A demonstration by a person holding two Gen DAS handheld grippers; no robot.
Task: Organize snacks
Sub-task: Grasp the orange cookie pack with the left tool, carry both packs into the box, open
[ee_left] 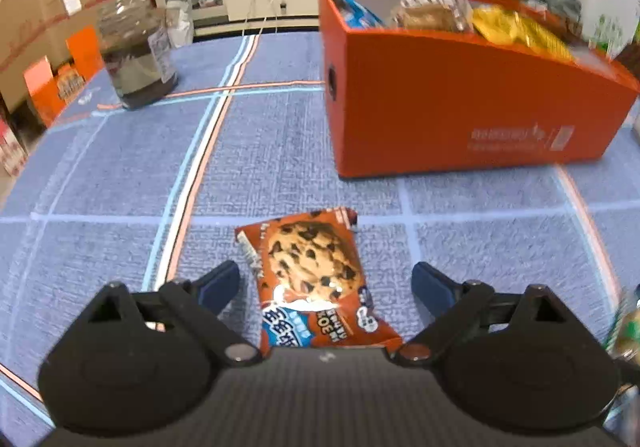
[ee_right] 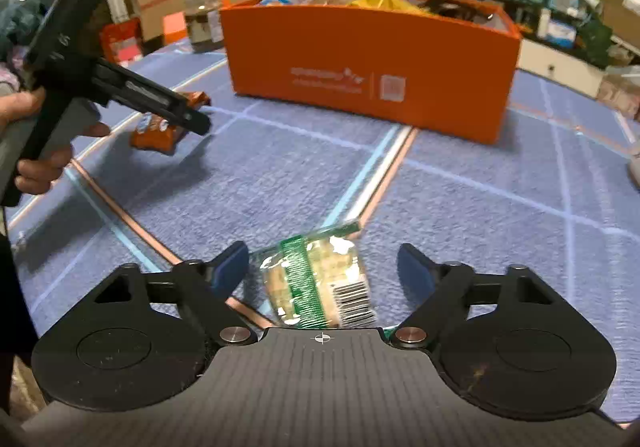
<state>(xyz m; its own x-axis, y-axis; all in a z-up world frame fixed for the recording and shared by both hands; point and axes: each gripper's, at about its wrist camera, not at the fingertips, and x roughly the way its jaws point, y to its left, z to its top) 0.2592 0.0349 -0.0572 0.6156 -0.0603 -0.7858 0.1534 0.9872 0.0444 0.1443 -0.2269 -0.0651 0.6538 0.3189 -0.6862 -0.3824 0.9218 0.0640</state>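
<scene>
A brown chocolate-chip cookie packet (ee_left: 316,279) lies flat on the blue cloth between the fingers of my left gripper (ee_left: 326,283), which is open and just above it. The packet also shows in the right wrist view (ee_right: 160,127), partly behind the left gripper (ee_right: 188,115). A clear green-striped snack packet (ee_right: 320,281) lies between the fingers of my right gripper (ee_right: 324,267), which is open. An orange box (ee_left: 460,95) beyond holds blue, brown and yellow snack bags; it also shows in the right wrist view (ee_right: 372,63).
A glass jar (ee_left: 136,51) with dark contents stands at the far left of the blue cloth (ee_left: 120,167); it also shows in the right wrist view (ee_right: 203,19). Cardboard boxes, a white cabinet and cluttered shelves lie beyond the table.
</scene>
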